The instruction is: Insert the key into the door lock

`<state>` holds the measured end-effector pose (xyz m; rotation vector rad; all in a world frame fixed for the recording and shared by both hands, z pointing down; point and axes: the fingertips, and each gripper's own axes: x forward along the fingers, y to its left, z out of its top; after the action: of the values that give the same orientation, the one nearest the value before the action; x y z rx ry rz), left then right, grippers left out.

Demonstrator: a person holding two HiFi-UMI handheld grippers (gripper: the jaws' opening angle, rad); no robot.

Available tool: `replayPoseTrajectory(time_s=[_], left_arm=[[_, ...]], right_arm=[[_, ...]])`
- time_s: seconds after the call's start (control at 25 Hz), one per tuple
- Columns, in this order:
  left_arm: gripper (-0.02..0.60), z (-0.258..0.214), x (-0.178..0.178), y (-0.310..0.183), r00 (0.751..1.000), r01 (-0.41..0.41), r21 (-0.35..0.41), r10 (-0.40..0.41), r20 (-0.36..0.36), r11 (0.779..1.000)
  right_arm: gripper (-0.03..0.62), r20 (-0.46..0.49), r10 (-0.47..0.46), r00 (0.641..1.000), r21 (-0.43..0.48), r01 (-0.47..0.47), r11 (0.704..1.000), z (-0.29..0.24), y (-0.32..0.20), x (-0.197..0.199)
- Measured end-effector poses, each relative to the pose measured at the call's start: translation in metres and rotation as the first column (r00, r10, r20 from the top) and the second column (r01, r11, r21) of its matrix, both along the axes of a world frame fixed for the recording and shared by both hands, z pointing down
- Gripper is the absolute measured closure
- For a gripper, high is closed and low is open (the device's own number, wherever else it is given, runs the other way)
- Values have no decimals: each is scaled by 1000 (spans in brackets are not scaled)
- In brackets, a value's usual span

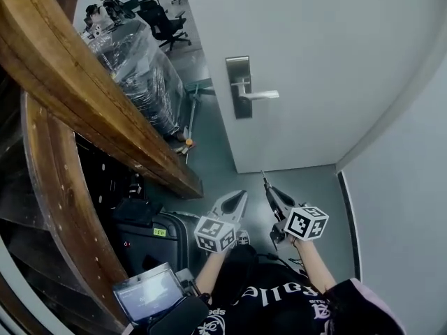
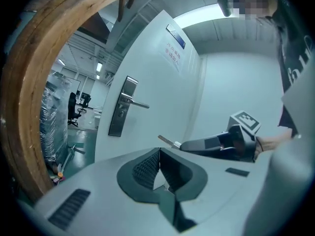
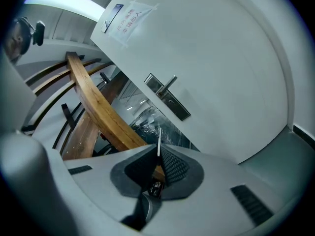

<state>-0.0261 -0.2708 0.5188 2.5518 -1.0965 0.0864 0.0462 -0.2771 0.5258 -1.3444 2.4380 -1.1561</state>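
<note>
Left tool (image 1: 242, 195), right tool (image 1: 268, 186) — grey, black shirt (image 1: 274, 307)

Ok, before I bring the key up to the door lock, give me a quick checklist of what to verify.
1. Grip on key by right hand-held gripper: ok, blade sticks out past the shut jaws.
2. Key at the lock plate: not ok, a clear gap separates it from the door.
3. Blade aimed at the plate: ok, roughly, in the right gripper view.
4. Keyhole spotted: cannot tell, too small.
5. Left hand-held gripper out of the way: ok, shut, empty, beside the right one.
</note>
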Motion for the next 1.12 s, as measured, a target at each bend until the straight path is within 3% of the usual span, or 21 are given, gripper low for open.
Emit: replayPoseTrajectory(time_s=[0.4, 0.64, 1.12], left_arm=[[577, 11, -33, -75, 997, -73, -21, 73, -11, 997], [577, 16, -36, -86, 995, -97, -25, 97, -10, 995], [575, 8, -41, -96, 999, -36, -12, 35, -13, 999]], right_arm=[[559, -5, 79, 997, 8, -79, 997, 8, -110, -30], [559, 154, 132, 979, -42, -127, 991, 9, -161, -38], [559, 345, 164, 924, -97, -139, 986, -4, -241, -39]])
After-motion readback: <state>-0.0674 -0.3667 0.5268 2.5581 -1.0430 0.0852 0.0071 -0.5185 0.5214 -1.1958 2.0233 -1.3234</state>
